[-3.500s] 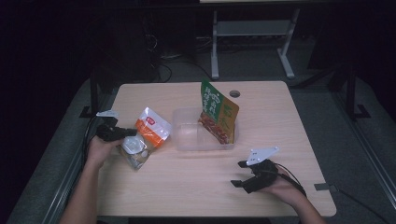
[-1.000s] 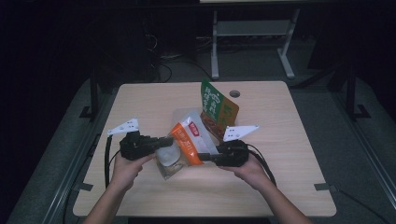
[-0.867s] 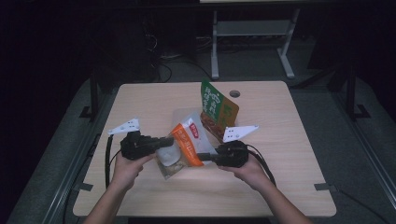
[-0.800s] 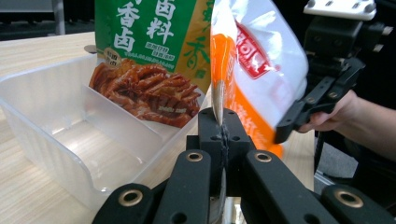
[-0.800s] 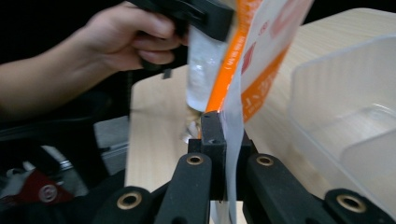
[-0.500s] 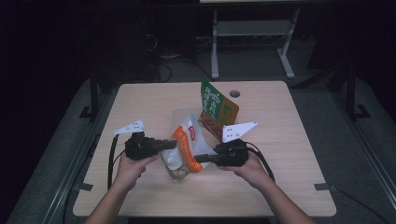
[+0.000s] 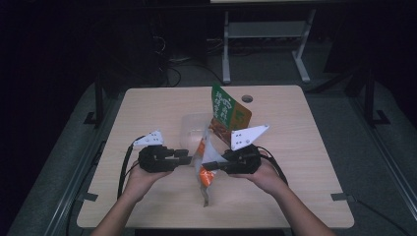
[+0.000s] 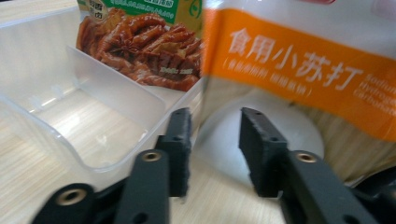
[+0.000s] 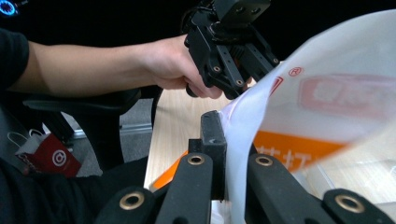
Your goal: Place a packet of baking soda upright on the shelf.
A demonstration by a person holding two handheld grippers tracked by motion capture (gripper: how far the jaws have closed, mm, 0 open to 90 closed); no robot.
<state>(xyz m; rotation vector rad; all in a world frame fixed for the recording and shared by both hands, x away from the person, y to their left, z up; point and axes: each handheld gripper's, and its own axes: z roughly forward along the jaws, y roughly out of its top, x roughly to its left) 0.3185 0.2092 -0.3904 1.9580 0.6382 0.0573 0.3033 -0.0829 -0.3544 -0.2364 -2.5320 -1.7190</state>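
Observation:
An orange and white pouch [image 7: 205, 169] hangs over the table's middle, its printed face [image 8: 299, 60] close in the left gripper view. My right gripper [image 9: 229, 154] is shut on the pouch's white edge [image 9: 327, 102] and holds it up. My left gripper [image 7: 186, 160] is just left of the pouch. Its jaws have just been opening and now stand apart [image 8: 217, 151], the pads off the pouch, which lies just beyond the tips. A green snack pouch [image 7: 227, 112] stands upright in a clear divided container [image 7: 193, 125], seen again [image 8: 70, 93] behind the jaws.
The wooden table [image 7: 305, 142] has a round cable hole [image 7: 247, 98] near its far edge. A metal stand [image 7: 265, 34] rises beyond the table. A red bag [image 9: 46, 154] sits on the floor beside a dark chair.
My left gripper has let go of the pouch and opened. The pouch now hangs more upright from my right gripper, which has lifted a little.

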